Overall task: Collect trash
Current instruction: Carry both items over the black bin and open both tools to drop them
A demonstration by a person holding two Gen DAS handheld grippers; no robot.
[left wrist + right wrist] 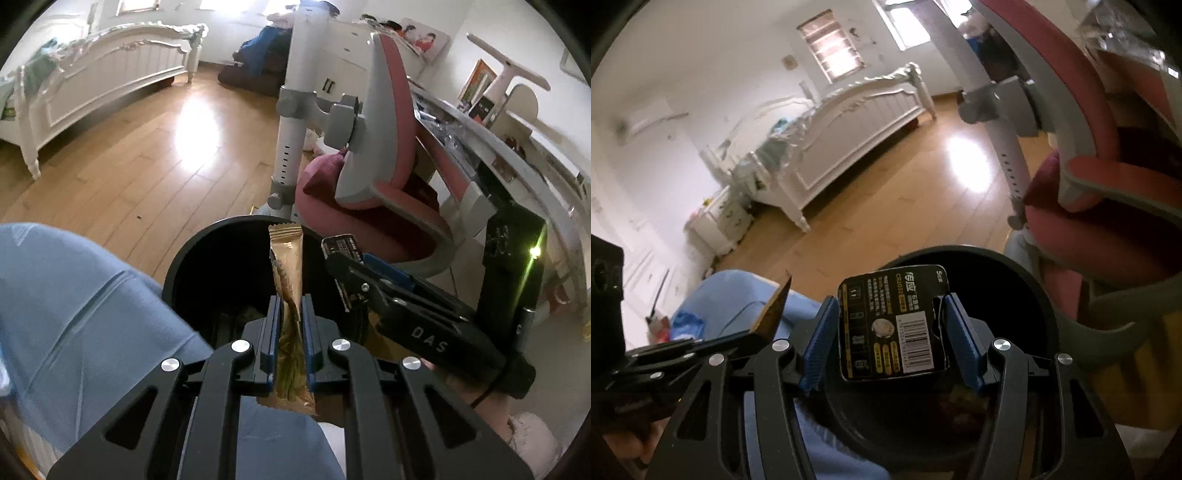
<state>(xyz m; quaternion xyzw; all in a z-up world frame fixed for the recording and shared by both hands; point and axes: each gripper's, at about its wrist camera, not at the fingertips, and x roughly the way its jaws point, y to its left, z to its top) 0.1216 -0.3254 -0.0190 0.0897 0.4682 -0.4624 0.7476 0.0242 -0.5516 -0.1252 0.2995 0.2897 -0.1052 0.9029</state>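
Note:
My left gripper (290,306) is shut on a gold sachet wrapper (287,266), which stands upright over the mouth of a round black bin (192,269). Some trash lies dim in the bin's bottom. My right gripper (892,308) is shut on a black battery card (892,321) with a barcode, its blue pads pressing the card's two sides, above the same black bin (1027,280). In the left wrist view the right gripper (354,266) comes in from the right with the battery card (341,245) beside the sachet. The sachet's gold tip (775,306) shows at the left of the right wrist view.
A pink and grey chair (373,177) and a white desk leg (291,122) stand just behind the bin. A person's blue-clad leg (85,314) lies left of the bin. A white bed (92,85) stands across the wooden floor (147,155); a cluttered desk (498,147) runs along the right.

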